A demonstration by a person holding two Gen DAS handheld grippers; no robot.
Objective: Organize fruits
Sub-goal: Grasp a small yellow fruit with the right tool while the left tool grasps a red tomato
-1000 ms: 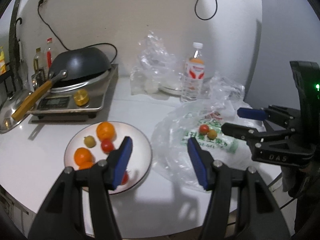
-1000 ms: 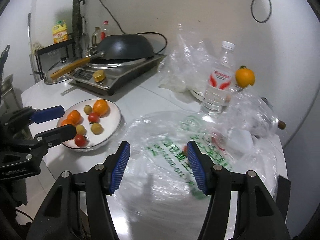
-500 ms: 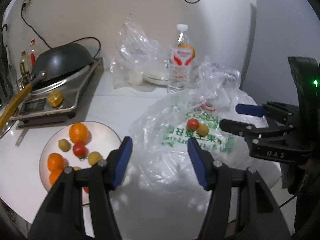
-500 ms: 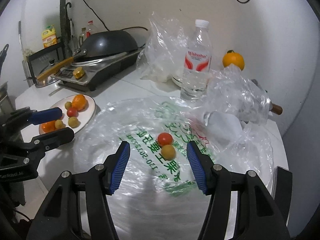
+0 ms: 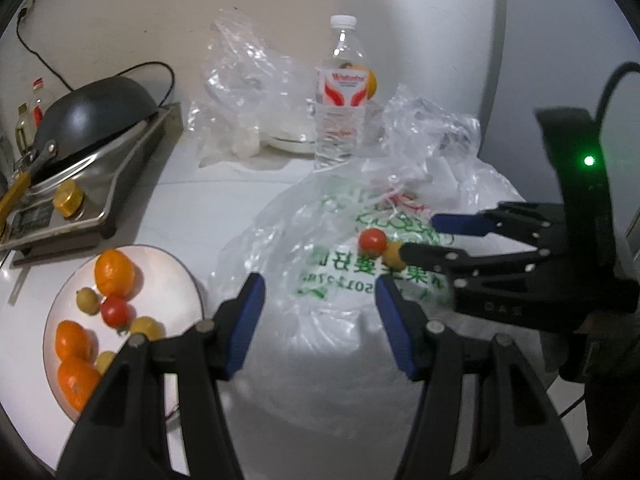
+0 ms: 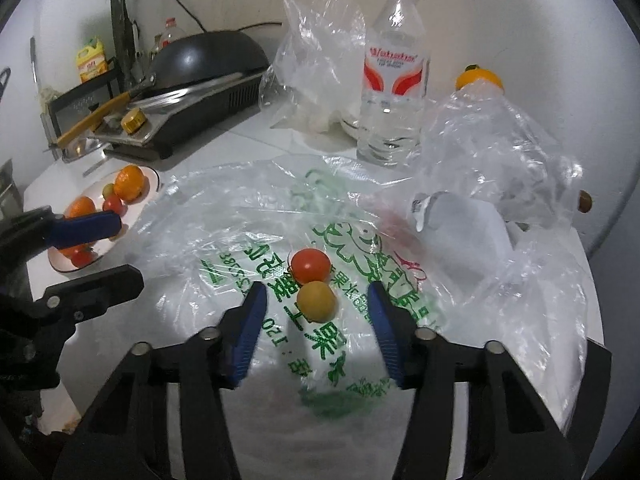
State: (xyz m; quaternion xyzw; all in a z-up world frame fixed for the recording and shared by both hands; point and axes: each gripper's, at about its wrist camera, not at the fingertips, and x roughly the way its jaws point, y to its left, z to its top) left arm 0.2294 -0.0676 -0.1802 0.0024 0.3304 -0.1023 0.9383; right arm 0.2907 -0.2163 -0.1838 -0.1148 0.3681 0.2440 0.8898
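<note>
On a white table [image 5: 224,204], near its curved right edge: a flattened plastic bag [image 6: 248,240] printed in green, bearing a red tomato [image 6: 310,266] and, touching it on the near side, a yellow fruit [image 6: 316,301]; bare bag all round the pair. Right gripper [image 6: 314,320] hovering just short of the yellow fruit, jaws closing, blue pads still clear of it on both sides, nothing held. Left gripper [image 5: 320,322] over the bag's near left part, jaws apart and empty, well short of the two fruits. To the left, close to the table's front edge: a white plate [image 5: 172,280] with oranges [image 5: 114,272], a red tomato and small yellow fruits; a strip of bare table between plate and bag. Further back: a water bottle [image 6: 394,76], crumpled clear bags [image 6: 320,52], a lone orange [image 6: 478,78] by the wall, and a dark wok [image 5: 94,104] on a cooker [image 5: 104,184] at the far left, leaving open table in the middle.
</note>
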